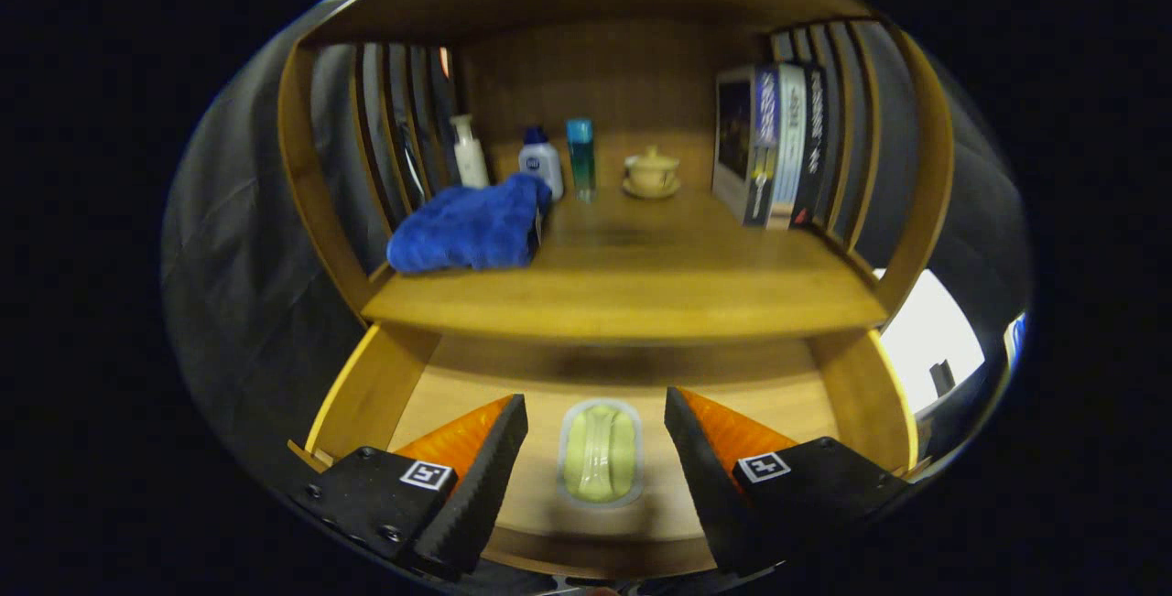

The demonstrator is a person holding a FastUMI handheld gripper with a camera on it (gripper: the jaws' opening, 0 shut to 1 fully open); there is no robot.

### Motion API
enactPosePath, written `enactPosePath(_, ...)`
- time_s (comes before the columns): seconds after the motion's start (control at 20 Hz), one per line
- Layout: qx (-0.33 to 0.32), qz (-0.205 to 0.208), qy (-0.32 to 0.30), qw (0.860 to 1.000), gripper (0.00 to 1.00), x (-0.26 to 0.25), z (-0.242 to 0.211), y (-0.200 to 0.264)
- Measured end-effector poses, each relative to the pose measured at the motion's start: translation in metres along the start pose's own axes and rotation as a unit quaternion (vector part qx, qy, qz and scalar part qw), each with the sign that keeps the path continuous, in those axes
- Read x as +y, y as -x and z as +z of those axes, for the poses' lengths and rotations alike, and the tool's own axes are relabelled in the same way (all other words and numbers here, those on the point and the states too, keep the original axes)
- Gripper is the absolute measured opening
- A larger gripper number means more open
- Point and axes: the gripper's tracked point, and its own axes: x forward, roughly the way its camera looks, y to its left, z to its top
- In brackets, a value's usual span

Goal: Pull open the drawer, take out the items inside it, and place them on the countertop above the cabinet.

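The wooden drawer [366,385] stands pulled out below the countertop [632,298]. On the drawer's floor lies a small pale green oval box with a clear lid [600,451]. My gripper [595,449] hovers open over the drawer, and the box sits between the two fingers without either finger touching it. A folded blue towel [472,228] rests on the countertop's left side, close to the front edge.
At the back of the countertop stand a white pump bottle [470,152], a white bottle with a blue cap [541,161], a teal bottle [580,157] and a lidded cup on a saucer [652,173]. Books [769,146] stand at the right. Slatted side walls enclose the shelf.
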Motion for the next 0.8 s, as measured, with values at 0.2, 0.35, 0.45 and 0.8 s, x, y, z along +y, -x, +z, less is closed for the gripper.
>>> enactPosePath(0.2, 0.077, 0.001, -0.001, 0.997, 0.98, 0.005, -0.029, -0.024)
enactPosePath(0.35, 0.106, 0.001, -0.001, 0.994, 0.96, 0.005, -0.040, -0.035)
enactPosePath(0.45, 0.118, -0.006, -0.004, 0.993, 0.94, 0.004, -0.047, -0.039)
enactPosePath(0.8, 0.154, -0.024, -0.016, 0.988, 0.58, -0.004, -0.072, -0.053)
